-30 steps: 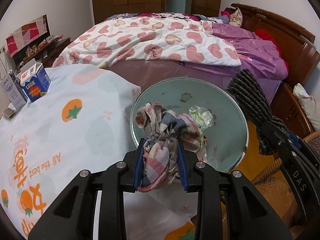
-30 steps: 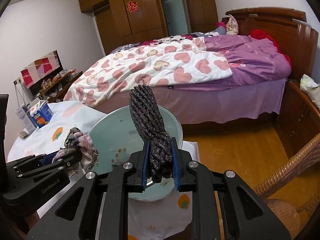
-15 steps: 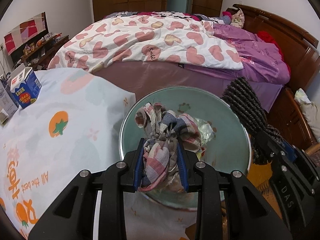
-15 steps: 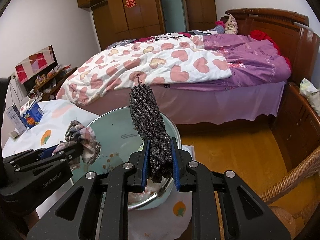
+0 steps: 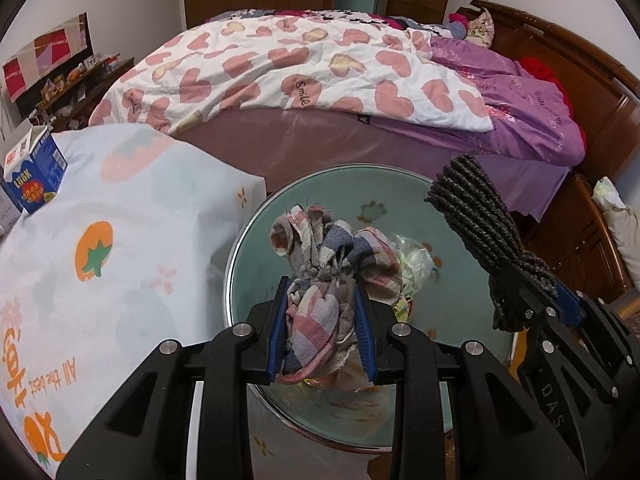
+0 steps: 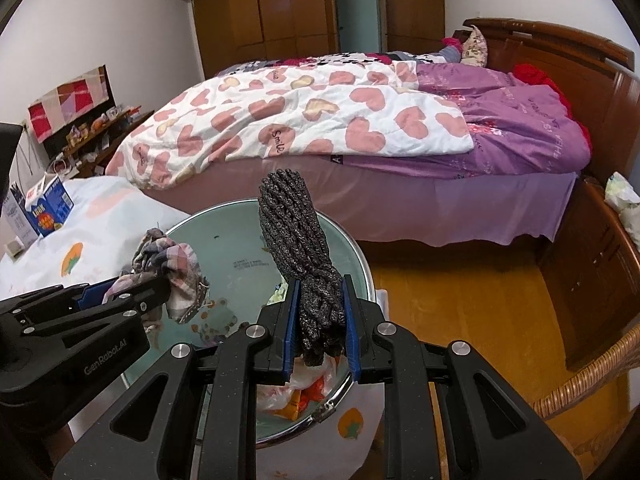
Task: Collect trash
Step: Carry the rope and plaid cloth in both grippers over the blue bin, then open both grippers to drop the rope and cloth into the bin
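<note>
Left gripper [image 5: 322,332] clamps plaid rag [image 5: 328,276]; right gripper [image 6: 320,328] clamps dark knitted bundle [image 6: 298,248]. Both held above green basin [image 5: 360,184] at table edge, crumpled wrappers [image 6: 296,392] already inside. Remaining, likely: drop both in.

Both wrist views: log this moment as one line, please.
left gripper: shut on plaid cloth | right gripper: shut on dark knit bundle | both above green bin | bin: holds wrappers
</note>
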